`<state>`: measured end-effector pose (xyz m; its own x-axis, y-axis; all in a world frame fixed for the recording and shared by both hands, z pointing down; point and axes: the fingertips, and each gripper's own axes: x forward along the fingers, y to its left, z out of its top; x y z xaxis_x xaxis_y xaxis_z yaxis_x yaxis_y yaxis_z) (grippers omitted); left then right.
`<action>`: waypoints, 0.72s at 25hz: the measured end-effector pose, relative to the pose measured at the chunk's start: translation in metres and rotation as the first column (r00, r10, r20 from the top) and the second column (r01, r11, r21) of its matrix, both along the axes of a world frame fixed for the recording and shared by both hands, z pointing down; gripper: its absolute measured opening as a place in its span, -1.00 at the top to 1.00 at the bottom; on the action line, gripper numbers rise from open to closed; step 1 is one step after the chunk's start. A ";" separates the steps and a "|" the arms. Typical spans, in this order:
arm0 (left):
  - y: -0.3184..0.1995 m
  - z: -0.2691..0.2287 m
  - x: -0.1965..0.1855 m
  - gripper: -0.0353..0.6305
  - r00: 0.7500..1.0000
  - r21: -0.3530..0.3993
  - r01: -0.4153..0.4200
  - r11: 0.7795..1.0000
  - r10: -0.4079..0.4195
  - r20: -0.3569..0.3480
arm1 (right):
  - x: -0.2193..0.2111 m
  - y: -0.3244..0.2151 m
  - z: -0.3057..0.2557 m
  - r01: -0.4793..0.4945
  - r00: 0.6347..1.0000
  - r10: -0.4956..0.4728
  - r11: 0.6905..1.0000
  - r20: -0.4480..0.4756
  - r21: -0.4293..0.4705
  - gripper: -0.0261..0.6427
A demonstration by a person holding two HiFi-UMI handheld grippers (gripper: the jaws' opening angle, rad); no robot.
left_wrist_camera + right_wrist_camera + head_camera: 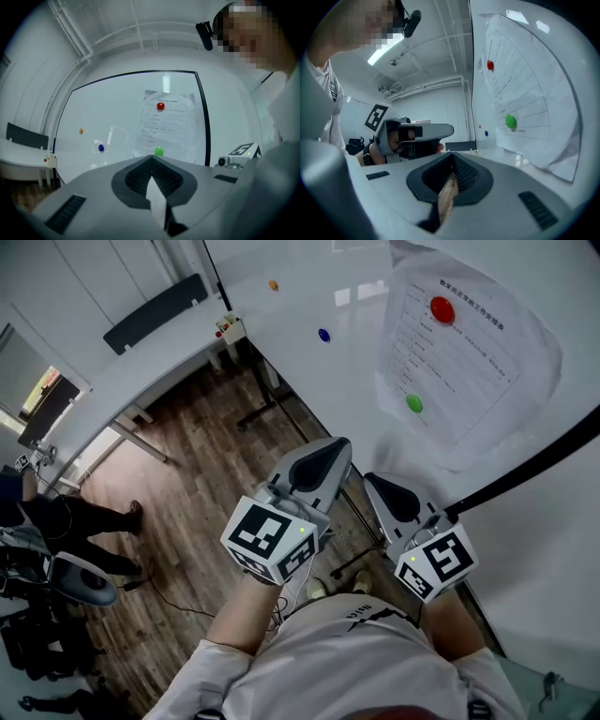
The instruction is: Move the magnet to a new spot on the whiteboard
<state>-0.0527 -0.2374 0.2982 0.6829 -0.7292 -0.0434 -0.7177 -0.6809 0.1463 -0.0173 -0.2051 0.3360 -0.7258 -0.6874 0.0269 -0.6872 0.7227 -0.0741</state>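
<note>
Plainly round green magnet (413, 403), flat on paper (469, 343), whiteboard (309, 296) behind

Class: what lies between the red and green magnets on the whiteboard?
Only the printed sheet lies between the red magnet and the green magnet; the head view shows it.

A long white desk (141, 362) stands on the wooden floor (206, 474); a printed sheet (469, 362) hangs nearby.

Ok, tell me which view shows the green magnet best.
Right gripper view: the green magnet is largest and unobstructed. Head view shows it smaller; left gripper view shows it tiny, just above the jaws.
</note>
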 end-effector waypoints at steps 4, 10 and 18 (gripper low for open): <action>0.005 0.004 -0.016 0.86 0.998 -0.024 0.059 0.998 -0.059 0.001 | -0.009 0.001 -0.002 0.017 1.000 -0.017 1.000 0.008 0.001 0.88; 0.007 0.006 -0.033 0.86 0.995 -0.030 0.102 0.994 -0.103 -0.009 | -0.017 -0.001 -0.001 0.021 1.000 -0.021 1.000 -0.009 0.004 0.88; 0.009 0.008 -0.038 0.86 0.994 -0.028 0.104 0.994 -0.105 -0.022 | -0.025 0.000 -0.002 0.028 0.999 -0.028 1.000 -0.018 0.005 0.88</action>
